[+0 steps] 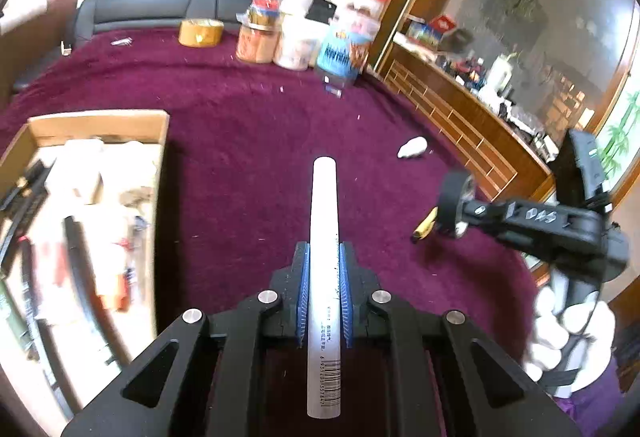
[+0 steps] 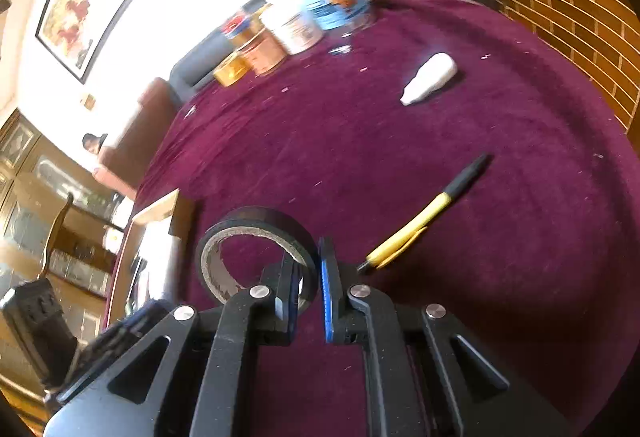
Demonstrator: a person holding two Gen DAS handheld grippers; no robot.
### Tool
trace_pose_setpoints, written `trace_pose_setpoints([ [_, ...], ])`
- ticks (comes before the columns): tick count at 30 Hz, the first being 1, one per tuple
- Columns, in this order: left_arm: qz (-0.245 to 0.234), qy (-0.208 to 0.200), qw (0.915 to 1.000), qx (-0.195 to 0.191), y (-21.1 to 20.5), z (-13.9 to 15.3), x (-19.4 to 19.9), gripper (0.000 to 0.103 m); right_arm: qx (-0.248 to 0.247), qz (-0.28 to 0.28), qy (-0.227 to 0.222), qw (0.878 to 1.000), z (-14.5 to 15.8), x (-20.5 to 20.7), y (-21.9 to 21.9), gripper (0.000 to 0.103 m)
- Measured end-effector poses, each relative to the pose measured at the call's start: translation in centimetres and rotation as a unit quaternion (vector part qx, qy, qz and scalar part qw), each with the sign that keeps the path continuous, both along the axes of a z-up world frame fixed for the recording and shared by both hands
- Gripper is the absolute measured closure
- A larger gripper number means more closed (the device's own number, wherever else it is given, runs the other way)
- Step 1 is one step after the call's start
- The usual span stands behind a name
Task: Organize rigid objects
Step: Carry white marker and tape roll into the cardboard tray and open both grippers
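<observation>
My left gripper (image 1: 324, 257) is shut on a white tube-shaped pen (image 1: 325, 221) that points forward above the purple cloth. My right gripper (image 2: 310, 269) is shut on the rim of a black tape roll (image 2: 256, 237), held above the cloth; it also shows in the left wrist view (image 1: 454, 203). A yellow and black pen (image 2: 424, 215) lies on the cloth just right of the right gripper. A small white bottle (image 2: 430, 77) lies farther back. A cardboard box (image 1: 100, 125) with several items in it stands at the left.
Several jars and tubs (image 1: 296, 33) and a yellow tape roll (image 1: 200, 32) stand at the far edge of the cloth-covered table (image 1: 240, 109). A wooden cabinet (image 1: 472, 117) runs along the right side. A dark sofa (image 1: 160, 5) is behind.
</observation>
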State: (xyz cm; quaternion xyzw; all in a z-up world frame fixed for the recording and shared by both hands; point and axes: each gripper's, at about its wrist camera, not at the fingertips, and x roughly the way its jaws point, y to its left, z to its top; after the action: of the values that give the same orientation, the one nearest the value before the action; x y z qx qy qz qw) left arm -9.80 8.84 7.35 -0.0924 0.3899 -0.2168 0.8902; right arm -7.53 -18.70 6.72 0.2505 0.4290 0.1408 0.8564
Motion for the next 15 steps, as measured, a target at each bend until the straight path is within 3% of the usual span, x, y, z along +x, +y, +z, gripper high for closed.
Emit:
trace_pose_setpoints([
  [7, 0.057, -0.007, 0.9982, -0.014, 6.7, 1.5, -3.3, 0.092, 0.000, 0.058, -0.009, 0.998, 0.9, -0.9, 5.2, 0.096],
  [15, 0.163, 0.018, 0.9865, 0.001, 15.9, -0.4, -4.9, 0.092, -0.006, 0.144, -0.012, 0.989, 1.2, -1.3, 13.9, 0.096],
])
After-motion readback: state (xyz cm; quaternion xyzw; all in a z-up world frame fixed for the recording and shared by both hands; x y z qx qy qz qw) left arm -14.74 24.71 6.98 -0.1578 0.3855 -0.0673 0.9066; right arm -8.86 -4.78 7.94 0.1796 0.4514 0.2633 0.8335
